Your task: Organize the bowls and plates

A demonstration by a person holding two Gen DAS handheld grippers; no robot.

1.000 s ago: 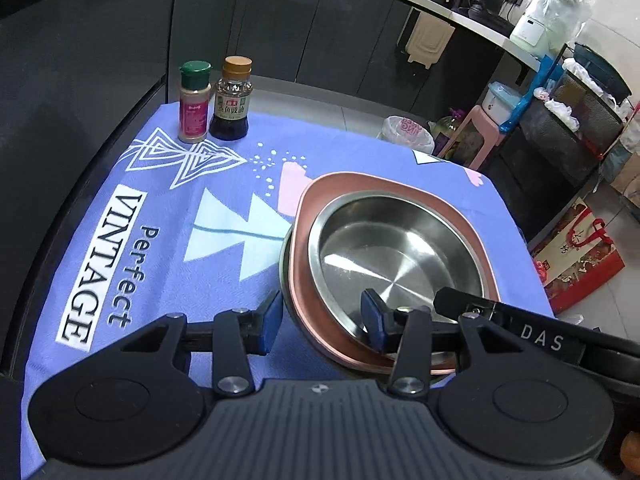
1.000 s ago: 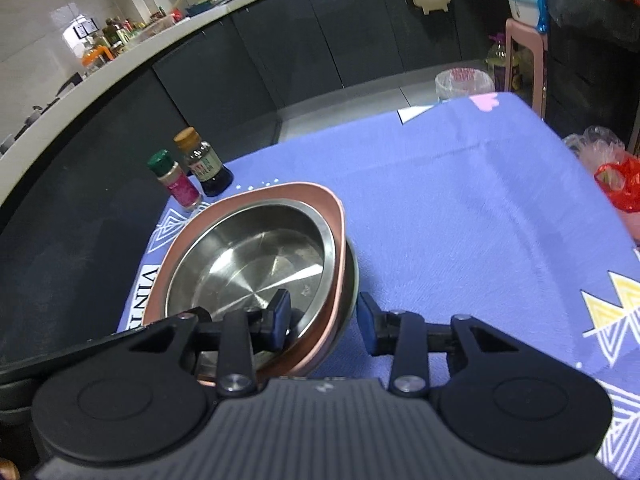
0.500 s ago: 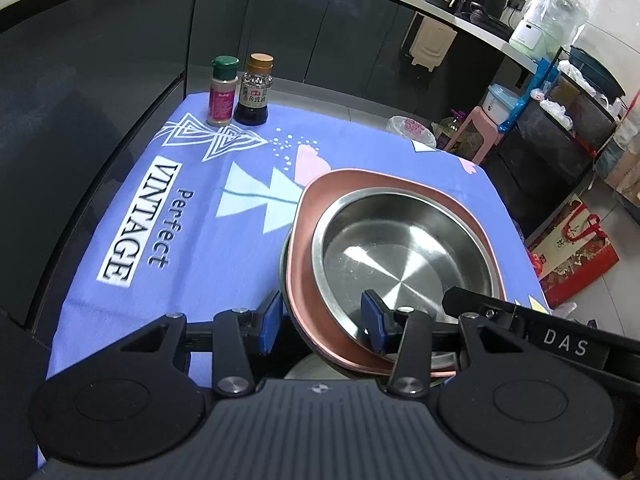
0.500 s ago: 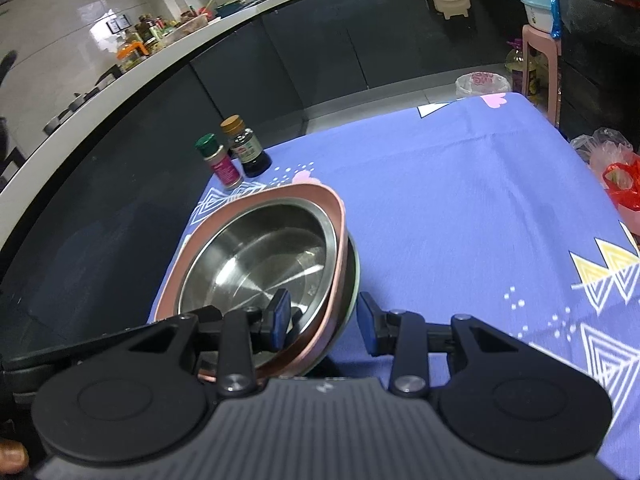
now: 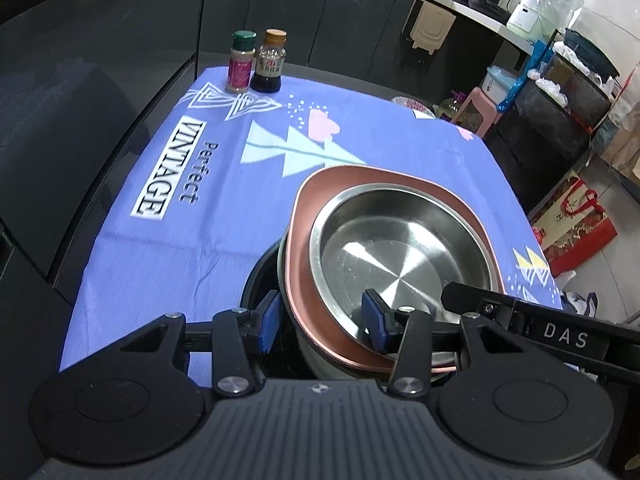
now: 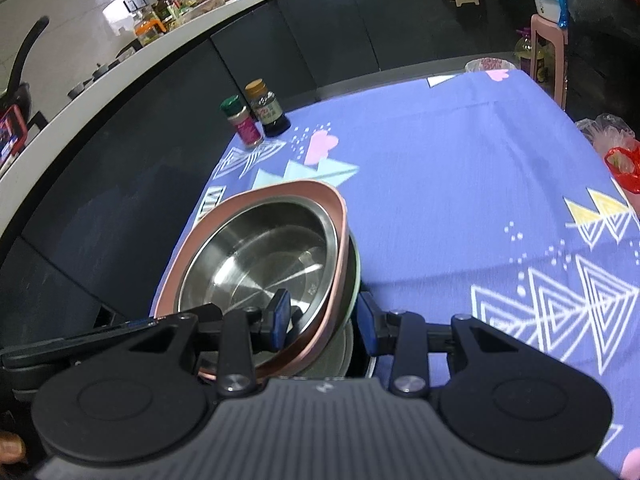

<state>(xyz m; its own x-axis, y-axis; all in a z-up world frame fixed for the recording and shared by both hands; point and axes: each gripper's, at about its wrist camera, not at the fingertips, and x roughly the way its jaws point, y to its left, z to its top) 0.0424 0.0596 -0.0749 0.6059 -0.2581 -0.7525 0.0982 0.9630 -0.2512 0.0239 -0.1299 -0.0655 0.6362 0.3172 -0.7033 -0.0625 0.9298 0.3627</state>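
Both grippers clench one nested stack above the bench (image 5: 224, 216): left gripper (image 5: 322, 322) grasps its 9 o'clock rim, right gripper (image 6: 322, 322) its 3 o'clock rim; steel bowl (image 5: 400, 256) atop pink plate (image 5: 308, 200).

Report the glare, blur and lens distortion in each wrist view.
Left wrist view: a bright glare patch on the steel bowl; the fisheye bends the counter edge into an arc; the tablecloth lettering is slightly smeared. Right wrist view: streaky reflections inside the steel bowl; the white wall at top left is washed out; the tablecloth print stays sharp.
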